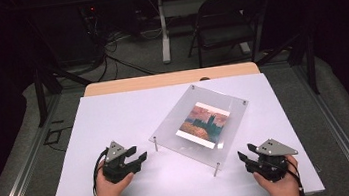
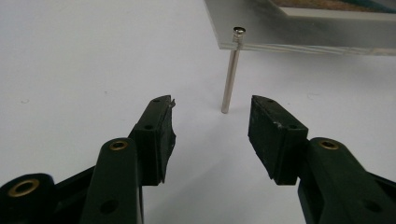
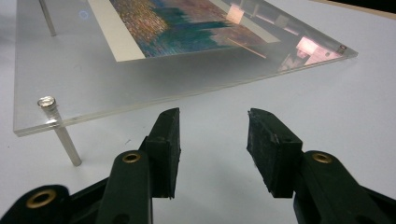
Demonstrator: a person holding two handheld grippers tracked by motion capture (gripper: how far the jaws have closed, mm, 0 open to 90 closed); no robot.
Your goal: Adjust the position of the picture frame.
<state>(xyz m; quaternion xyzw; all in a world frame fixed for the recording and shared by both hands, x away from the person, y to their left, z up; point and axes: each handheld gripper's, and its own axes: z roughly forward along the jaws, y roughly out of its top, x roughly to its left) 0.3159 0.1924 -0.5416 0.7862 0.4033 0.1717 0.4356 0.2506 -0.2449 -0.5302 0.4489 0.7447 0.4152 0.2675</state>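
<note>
While both grippers rest on the white table sheet (image 1: 115, 120) with jaws apart and empty, the clear acrylic picture frame (image 1: 201, 125) stands between them on metal standoff legs (image 2: 230, 77). Left gripper (image 1: 137, 159) faces one corner leg; right gripper (image 1: 245, 152) faces the frame's near edge. Behind the table, a folding chair (image 1: 226, 21) stands on grey carpet in a dark room.

high view overhead, gripper views low, near acrylic frame (image 1: 201, 125)
</note>
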